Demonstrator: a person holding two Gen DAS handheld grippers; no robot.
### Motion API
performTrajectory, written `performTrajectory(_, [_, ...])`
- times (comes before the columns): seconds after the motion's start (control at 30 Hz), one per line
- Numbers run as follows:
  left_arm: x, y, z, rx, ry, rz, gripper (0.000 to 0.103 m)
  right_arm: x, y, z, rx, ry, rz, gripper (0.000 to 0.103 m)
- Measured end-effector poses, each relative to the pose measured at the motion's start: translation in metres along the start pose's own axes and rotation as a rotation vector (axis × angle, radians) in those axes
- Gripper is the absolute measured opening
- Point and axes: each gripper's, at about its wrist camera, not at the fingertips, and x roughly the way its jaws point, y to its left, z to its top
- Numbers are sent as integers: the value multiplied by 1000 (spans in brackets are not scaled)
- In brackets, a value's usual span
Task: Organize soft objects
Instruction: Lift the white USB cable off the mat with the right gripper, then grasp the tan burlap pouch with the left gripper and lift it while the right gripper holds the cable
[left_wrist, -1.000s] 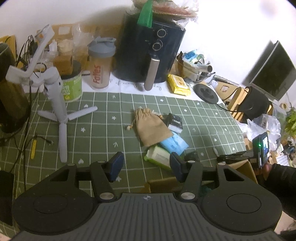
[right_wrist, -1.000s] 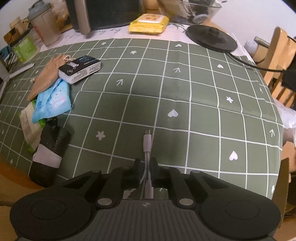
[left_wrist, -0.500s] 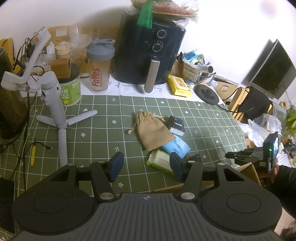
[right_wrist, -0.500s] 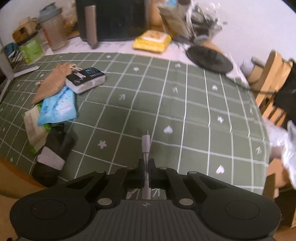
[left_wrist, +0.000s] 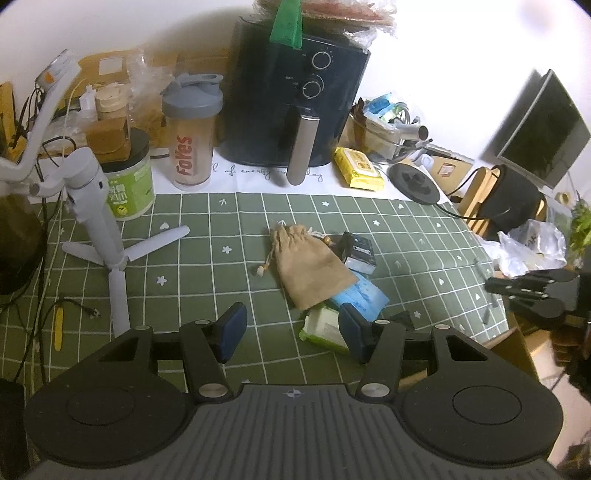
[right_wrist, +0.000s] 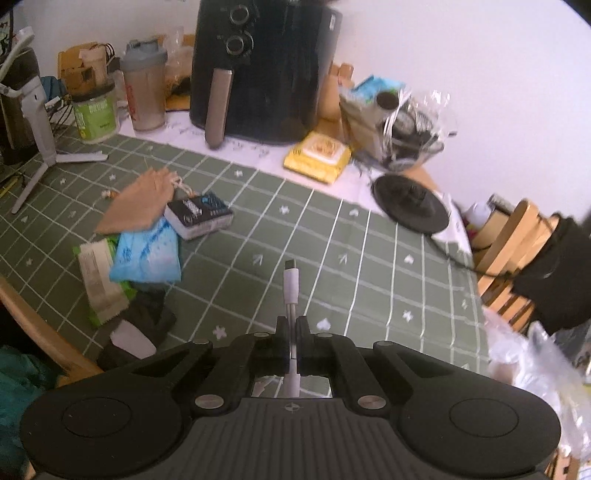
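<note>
The right gripper (right_wrist: 291, 325) was clamped on a white cable adapter (right_wrist: 290, 284) (lifted, probably for sorting); the left gripper (left_wrist: 288, 328) waited, jaws apart, above the soft pile (left_wrist: 325, 280).

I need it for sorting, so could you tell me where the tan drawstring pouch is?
In the left wrist view, the tan drawstring pouch lies mid-table on the green tablecloth, overlapping the blue packet, beside the black box.

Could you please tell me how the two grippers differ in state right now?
The left gripper is open and holds nothing; the right gripper is shut on a white cable adapter. The left faces the pouch; the right faces bare green cloth. Both are black.
</note>
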Motion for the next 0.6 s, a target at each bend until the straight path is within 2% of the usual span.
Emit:
performTrajectory(0.13, [12, 2, 7, 19, -1, -7, 54, -13, -4, 11, 60, -14, 22, 3])
performTrajectory(0.33, [37, 4, 17, 46, 15, -31, 54, -26, -15, 23, 227, -31, 91, 3])
performTrajectory(0.6, [82, 4, 21, 88, 38, -45, 54, -37, -9, 28, 259, -45, 102, 3])
